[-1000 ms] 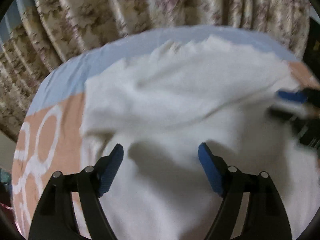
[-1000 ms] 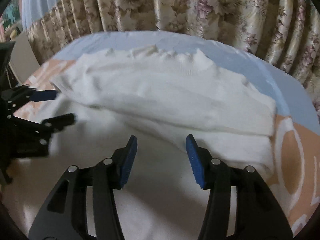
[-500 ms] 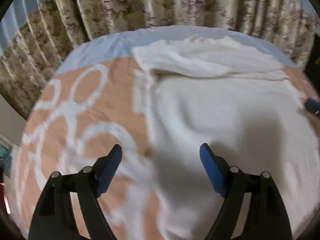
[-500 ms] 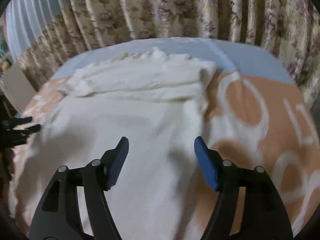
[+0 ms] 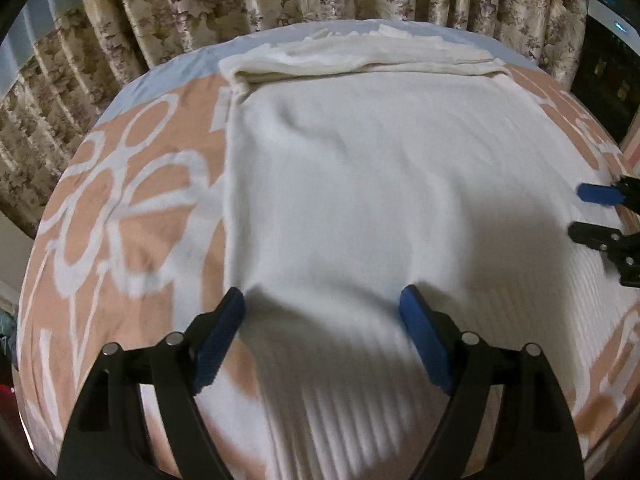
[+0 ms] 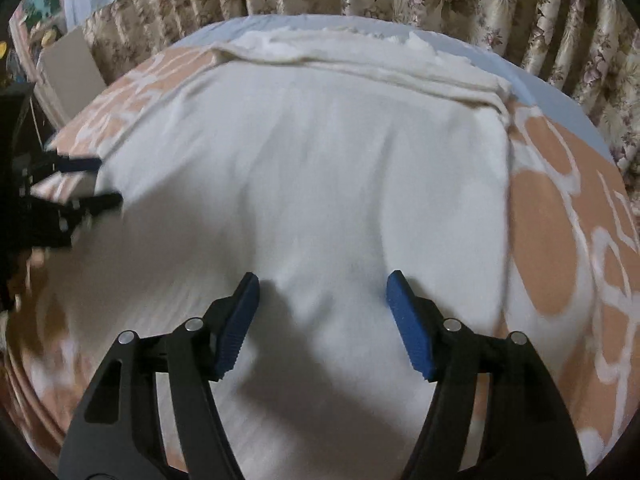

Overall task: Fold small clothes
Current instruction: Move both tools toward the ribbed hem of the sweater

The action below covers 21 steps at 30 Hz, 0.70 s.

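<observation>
White knit garment (image 5: 360,184) is laid flat along the bed (image 5: 120,208), far end already doubled over toward the curtain-side edge; left gripper (image 5: 322,312) and right gripper (image 6: 322,300) are poised over its near part, jaws wide and empty, right's just opened; near hem judged next to be pinched.

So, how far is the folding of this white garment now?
Done: the far end of the garment is folded over into a flat band near the curtain side. In hand: nothing; the left claw and right claw are both open above the cloth, the right one having just opened wider. Left: the near ribbed part lies unfolded on the blanket.
</observation>
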{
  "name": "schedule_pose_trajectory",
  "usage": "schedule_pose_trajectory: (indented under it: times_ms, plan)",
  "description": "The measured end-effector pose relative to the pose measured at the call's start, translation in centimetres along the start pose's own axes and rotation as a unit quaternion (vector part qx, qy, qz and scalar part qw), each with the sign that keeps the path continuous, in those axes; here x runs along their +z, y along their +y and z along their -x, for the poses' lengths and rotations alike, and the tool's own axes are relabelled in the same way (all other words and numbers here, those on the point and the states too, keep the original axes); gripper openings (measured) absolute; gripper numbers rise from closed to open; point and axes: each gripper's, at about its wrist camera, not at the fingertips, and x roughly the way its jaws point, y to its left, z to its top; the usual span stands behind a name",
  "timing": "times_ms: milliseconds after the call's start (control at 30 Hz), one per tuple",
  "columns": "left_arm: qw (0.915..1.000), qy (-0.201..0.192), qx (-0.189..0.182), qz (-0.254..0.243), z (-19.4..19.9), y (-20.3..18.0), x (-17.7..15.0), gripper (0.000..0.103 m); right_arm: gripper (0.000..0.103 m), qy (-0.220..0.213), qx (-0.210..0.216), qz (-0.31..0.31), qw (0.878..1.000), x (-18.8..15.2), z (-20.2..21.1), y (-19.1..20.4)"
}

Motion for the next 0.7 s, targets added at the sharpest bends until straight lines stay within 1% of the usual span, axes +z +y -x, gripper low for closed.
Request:
schedule_pose_trajectory:
  times_ms: [67,133,167,200,233,267,300,333,367,400,467,567,700]
  plan:
    - [1.0000,0.001,-0.004,0.009,0.8,0.2,-0.9,0.081,0.067,0.003,0.008,-0.015,1.000,-1.2,0.9,-0.4]
    - [0.9996,0.001,-0.014,0.026,1.6,0.5,-1.2,0.081,0.068,-0.005,0.019,-0.036,0.999,-1.9,1.7,-1.1]
    - [0.9994,-0.001,-0.013,0.033,2.1,0.8,-1.2,0.081,0.068,-0.013,0.023,-0.046,0.999,-1.9,2.2,-1.4]
    - [0.9992,-0.012,-0.003,0.039,3.0,1.1,-1.0,0.081,0.070,-0.024,0.024,-0.056,0.998,-2.0,3.0,-1.7]
    - [0.9987,-0.023,0.008,0.045,3.7,1.5,-0.9,0.084,0.076,-0.041,0.024,-0.068,0.997,-1.9,3.7,-2.2]
    - [0.9980,-0.032,0.018,0.052,4.3,1.9,-0.9,0.092,0.083,-0.063,0.024,-0.083,0.994,-1.9,4.7,-2.8]
    - [0.9973,-0.038,0.024,0.057,4.7,2.2,-0.8,0.095,0.100,-0.091,0.022,-0.098,0.991,-1.9,5.7,-3.3]
    - [0.9965,-0.044,0.030,0.065,5.0,2.7,-0.8,0.096,0.100,-0.112,0.020,-0.109,0.988,-2.0,6.4,-3.8]
    - [0.9961,-0.042,0.030,0.071,4.9,3.1,-0.9,0.096,0.100,-0.115,0.022,-0.115,0.986,-1.9,6.5,-4.1]
    - [0.9962,-0.036,0.027,0.075,4.7,3.4,-1.0,0.096,0.100,-0.106,0.023,-0.126,0.986,-2.0,6.3,-4.5]
    - [0.9963,-0.018,0.023,0.080,3.8,3.7,-1.4,0.096,0.100,-0.076,0.017,-0.142,0.987,-2.4,5.3,-4.9]
    - [0.9968,-0.003,0.018,0.078,3.1,3.3,-2.4,0.096,0.100,-0.047,0.013,-0.140,0.989,-3.6,4.6,-4.4]
    - [0.9975,0.005,0.006,0.071,2.8,2.4,-3.2,0.096,0.100,-0.036,0.000,-0.137,0.990,-5.4,4.8,-3.4]
